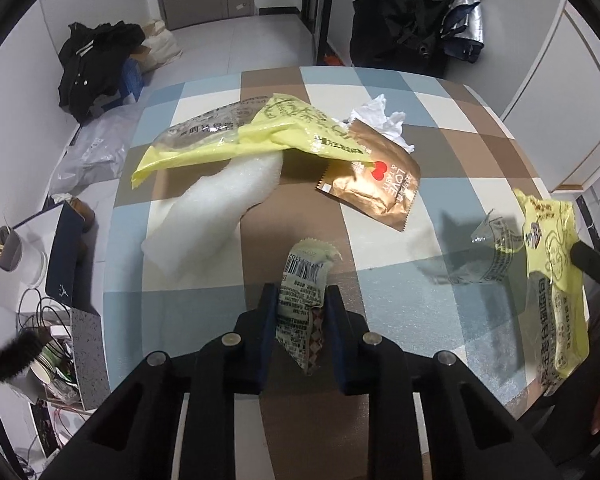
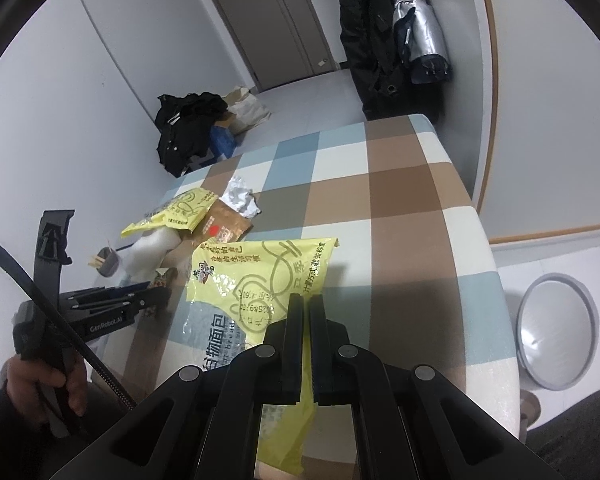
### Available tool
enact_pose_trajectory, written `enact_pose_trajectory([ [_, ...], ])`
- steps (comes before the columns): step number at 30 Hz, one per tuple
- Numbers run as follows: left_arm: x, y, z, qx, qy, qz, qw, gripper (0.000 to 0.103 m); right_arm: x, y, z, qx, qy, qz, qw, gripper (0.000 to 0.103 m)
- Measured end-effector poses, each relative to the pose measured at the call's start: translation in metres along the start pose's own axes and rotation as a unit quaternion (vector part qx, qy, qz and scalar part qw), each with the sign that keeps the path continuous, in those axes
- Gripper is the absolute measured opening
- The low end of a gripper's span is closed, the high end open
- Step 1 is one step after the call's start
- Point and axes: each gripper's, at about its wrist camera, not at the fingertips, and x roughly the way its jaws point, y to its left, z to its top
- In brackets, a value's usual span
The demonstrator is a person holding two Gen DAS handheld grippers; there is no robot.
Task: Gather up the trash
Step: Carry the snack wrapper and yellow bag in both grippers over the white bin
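My left gripper (image 1: 300,300) is shut on a small pale green snack wrapper (image 1: 306,280) and holds it above the checked table (image 1: 440,320). My right gripper (image 2: 305,308) is shut on a yellow bread bag (image 2: 260,276), which hangs over the table's near edge; that bag also shows in the left wrist view (image 1: 556,264). On the table lie a second yellow bag (image 1: 260,132), a gold wrapper (image 1: 380,184), crumpled white tissue (image 1: 380,118) and a white foam piece (image 1: 216,208). The left gripper also shows in the right wrist view (image 2: 156,296).
A grey trash bin (image 2: 556,328) stands on the floor right of the table. Black clothes and bags (image 1: 96,68) lie on the floor at the far left. A box of clutter and cables (image 1: 60,344) sits left of the table. Coats and an umbrella (image 2: 416,24) hang behind.
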Motion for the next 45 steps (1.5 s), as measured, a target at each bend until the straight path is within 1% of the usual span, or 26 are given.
enact_pose_trajectory([
  [5,-0.002,0.0,-0.001,-0.009,0.001,-0.028,0.9996,0.018,0.0,-0.002,-0.001,0.007,-0.001,0.0,1.0,0.003],
  [8,-0.003,-0.005,-0.003,0.0,0.001,-0.028,0.9996,0.018,-0.003,-0.002,-0.002,0.007,-0.005,-0.002,1.0,0.003],
  [12,-0.005,-0.01,-0.005,0.002,0.001,-0.038,0.9993,0.018,-0.008,-0.003,-0.001,0.008,-0.012,-0.003,1.0,0.003],
  [15,-0.009,-0.012,-0.007,-0.003,0.0,-0.052,0.9987,0.018,-0.015,-0.002,-0.001,0.007,-0.023,-0.001,1.0,0.003],
  [19,-0.017,-0.015,-0.011,-0.013,-0.002,-0.078,0.9969,0.018,-0.034,0.003,0.0,-0.009,-0.058,-0.005,0.998,0.003],
  [22,-0.025,-0.017,-0.012,-0.012,-0.011,-0.088,0.996,0.018,-0.043,0.005,0.003,-0.014,-0.072,-0.004,0.997,0.003],
  [26,-0.035,-0.018,-0.01,-0.025,-0.022,-0.112,0.9931,0.018,-0.056,0.004,0.007,-0.01,-0.087,-0.004,0.996,0.003],
  [30,-0.049,-0.023,-0.005,-0.028,-0.04,-0.124,0.9911,0.018,-0.079,0.004,0.016,-0.021,-0.116,0.002,0.993,0.003],
  [32,-0.057,-0.029,-0.003,-0.021,-0.051,-0.124,0.9907,0.018,-0.094,0.004,0.021,-0.033,-0.131,0.002,0.991,0.003],
  [35,-0.069,-0.042,0.002,-0.005,-0.066,-0.129,0.9894,0.018,-0.114,0.002,0.025,-0.046,-0.149,-0.002,0.988,0.003],
  [38,-0.081,-0.056,0.007,0.013,-0.08,-0.128,0.9885,0.018,-0.132,-0.009,0.032,-0.033,-0.165,-0.002,0.986,0.003],
  [42,-0.098,-0.079,0.017,0.022,-0.101,-0.149,0.9834,0.018,-0.154,-0.028,0.038,-0.015,-0.188,-0.014,0.982,0.003],
  [45,-0.108,-0.1,0.025,0.036,-0.113,-0.156,0.9806,0.018,-0.166,-0.042,0.042,-0.011,-0.196,-0.028,0.98,0.003],
])
